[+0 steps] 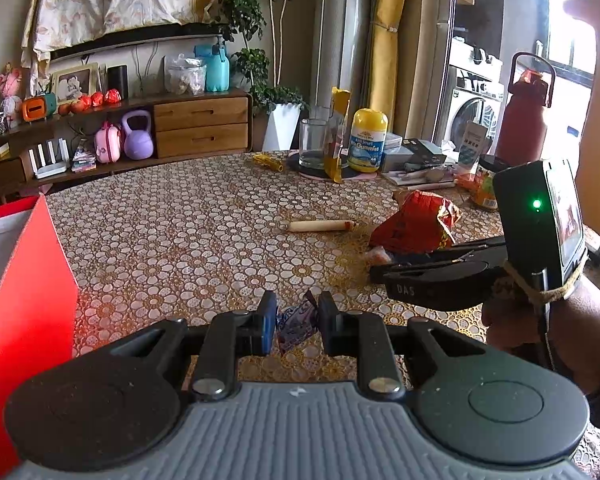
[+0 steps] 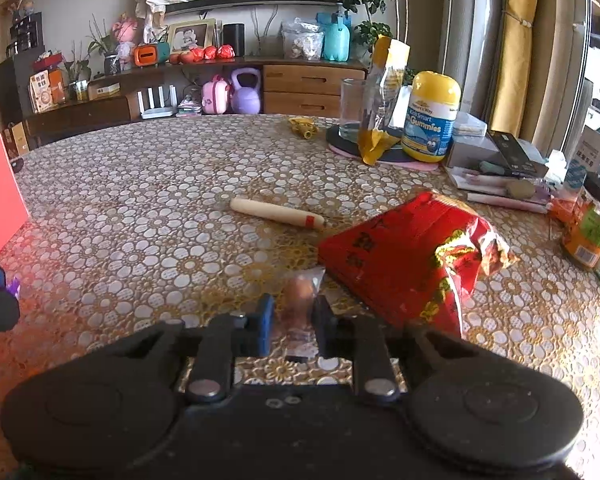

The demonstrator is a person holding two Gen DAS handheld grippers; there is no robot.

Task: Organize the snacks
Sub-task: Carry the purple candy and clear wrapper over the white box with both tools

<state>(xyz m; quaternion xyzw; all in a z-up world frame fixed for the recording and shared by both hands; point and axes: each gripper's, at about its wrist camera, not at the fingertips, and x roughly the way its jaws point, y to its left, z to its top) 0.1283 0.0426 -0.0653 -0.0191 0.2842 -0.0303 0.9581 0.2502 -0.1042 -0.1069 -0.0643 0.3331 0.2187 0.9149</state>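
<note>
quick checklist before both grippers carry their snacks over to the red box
1. Left gripper shut on the blue-wrapped snack: ok, wrapper pinched between the jaws.
2. Right gripper shut on the clear-wrapped brown snack: ok.
3. Red box in reach on the left: ok, close beside the left gripper.
4. Space inside the box: cannot tell, interior hidden.
5. Red snack bag apart from the right jaws: ok, beside them, not caught.
6. Sausage stick out of the way: ok, lying farther back on the table.
</note>
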